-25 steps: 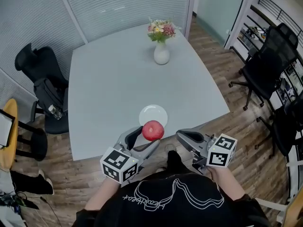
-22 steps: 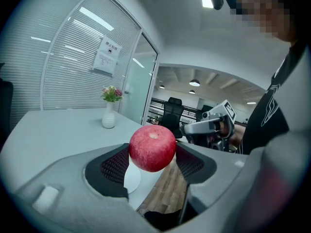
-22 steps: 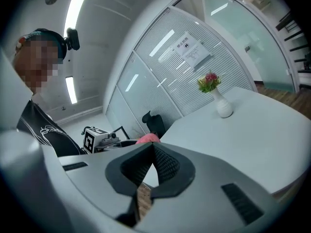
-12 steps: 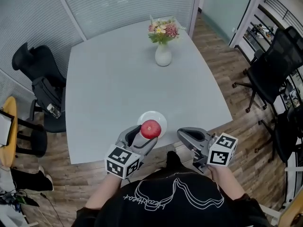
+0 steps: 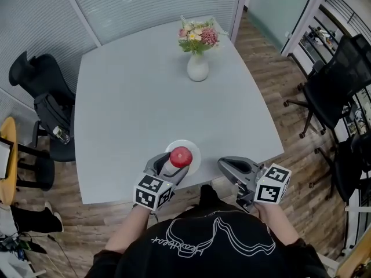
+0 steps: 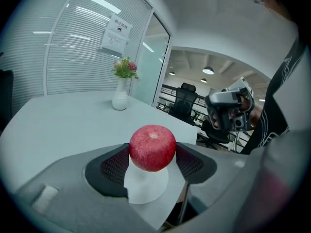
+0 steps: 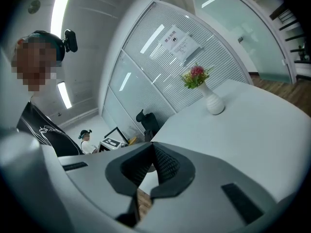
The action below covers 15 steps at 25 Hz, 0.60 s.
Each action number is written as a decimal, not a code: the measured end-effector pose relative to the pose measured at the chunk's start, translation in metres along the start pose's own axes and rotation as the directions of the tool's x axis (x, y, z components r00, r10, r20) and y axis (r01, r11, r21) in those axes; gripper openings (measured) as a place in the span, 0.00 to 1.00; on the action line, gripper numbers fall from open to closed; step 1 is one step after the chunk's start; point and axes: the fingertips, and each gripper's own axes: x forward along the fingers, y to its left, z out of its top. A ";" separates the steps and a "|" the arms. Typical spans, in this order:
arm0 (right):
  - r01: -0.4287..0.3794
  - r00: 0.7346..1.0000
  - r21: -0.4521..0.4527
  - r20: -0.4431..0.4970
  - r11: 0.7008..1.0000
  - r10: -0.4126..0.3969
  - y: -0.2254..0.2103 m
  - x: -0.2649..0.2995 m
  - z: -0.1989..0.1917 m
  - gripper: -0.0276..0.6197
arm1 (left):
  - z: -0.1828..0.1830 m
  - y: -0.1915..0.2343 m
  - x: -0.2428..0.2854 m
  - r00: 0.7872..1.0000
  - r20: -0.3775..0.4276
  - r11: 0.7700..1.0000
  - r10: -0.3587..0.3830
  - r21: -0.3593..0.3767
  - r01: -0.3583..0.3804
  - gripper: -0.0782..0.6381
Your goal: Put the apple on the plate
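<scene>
Red with tiny pale specks and a small pale dip on top, the round apple (image 5: 181, 156) sits between the two dark bumpy pads of the left gripper (image 5: 174, 164). The pads press on it from both sides, so the grey left gripper is squeezing the apple tight. The apple looks smooth and whole. It is right over the small round white plate (image 5: 196, 160), which lies near the front edge of the big pale grey table (image 5: 145, 97). From the left gripper view, the apple (image 6: 152, 147) covers the far part of the plate (image 6: 146, 187), but I cannot tell if it touches the plate. The grey right gripper (image 5: 231, 167) is off to the side, past the table's edge and over the brown wooden floor (image 5: 272, 172). Its two pads are pushed together with nothing between them (image 7: 150, 164). A white vase of pink and yellow flowers (image 5: 197, 66) stands at the far side of the table, well apart from the plate.
</scene>
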 end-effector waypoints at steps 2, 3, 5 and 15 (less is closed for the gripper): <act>0.005 1.000 0.002 -0.005 1.000 -0.005 -0.004 -0.001 0.001 0.06 | -0.006 0.005 0.008 1.000 -0.016 1.000 0.006 0.004 -0.006 0.54; 0.008 1.000 0.003 -0.007 1.000 -0.008 -0.007 -0.001 0.002 0.06 | -0.008 0.007 0.012 1.000 -0.024 1.000 0.010 0.009 -0.009 0.54; 0.013 1.000 0.007 -0.010 1.000 -0.013 -0.011 -0.003 0.003 0.06 | -0.015 0.012 0.018 0.999 -0.041 1.000 0.019 0.019 -0.018 0.54; 0.024 0.999 0.025 -0.033 0.999 -0.023 -0.024 -0.002 0.001 0.06 | -0.044 0.022 0.042 0.996 -0.091 0.998 0.017 0.059 -0.011 0.54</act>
